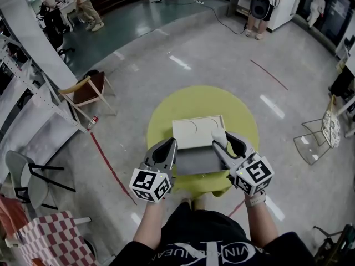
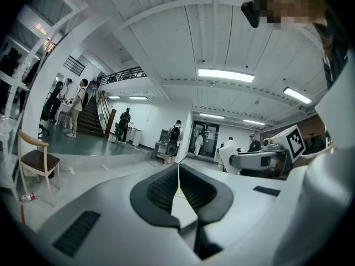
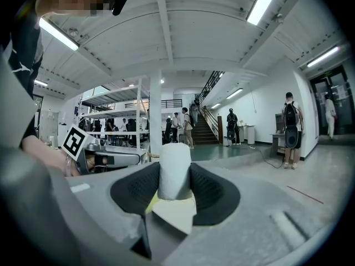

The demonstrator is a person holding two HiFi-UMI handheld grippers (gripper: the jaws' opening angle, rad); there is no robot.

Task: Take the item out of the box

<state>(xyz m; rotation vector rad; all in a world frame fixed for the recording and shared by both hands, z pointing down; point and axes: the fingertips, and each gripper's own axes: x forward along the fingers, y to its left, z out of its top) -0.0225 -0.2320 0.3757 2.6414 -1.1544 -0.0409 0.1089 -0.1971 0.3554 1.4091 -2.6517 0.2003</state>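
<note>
Room lies open all round the round yellow table [image 1: 166, 112]: grey polished floor [image 1: 166, 65] on every side, a wooden chair [image 1: 86, 90] well apart toward the left and a wire stand [image 1: 317, 134] well apart toward the right.

A cream box [image 1: 191, 132] sits near the middle of the table. Its flat pale panel, marked with two curved lines, faces up, and a smooth grey panel [image 1: 195, 160] reaches from it toward the table's near edge. Yellow top shows as a wide margin beyond the box's far side and narrower margins left and right.

The left gripper [image 1: 173, 144] meets the box's left edge. In the left gripper view its [image 2: 178, 184] ribbed black pads [image 2: 161, 190] are pressed together on a thin cream sheet, seen edge-on as a pale line; it looks like the box's wall.

The right gripper [image 1: 221, 139] is at the box's right edge, near the far right corner. It [image 3: 175, 179] is clamped on a white cylinder [image 3: 175, 170], matte and slightly rough, standing upright between the dark ribbed pads [image 3: 208, 193] with its rounded top above them. Cream card shows just under it. In the head view the cylinder [image 1: 219, 135] shows white just above the box's right rim; whether its base is free of the box cannot be told.
</note>
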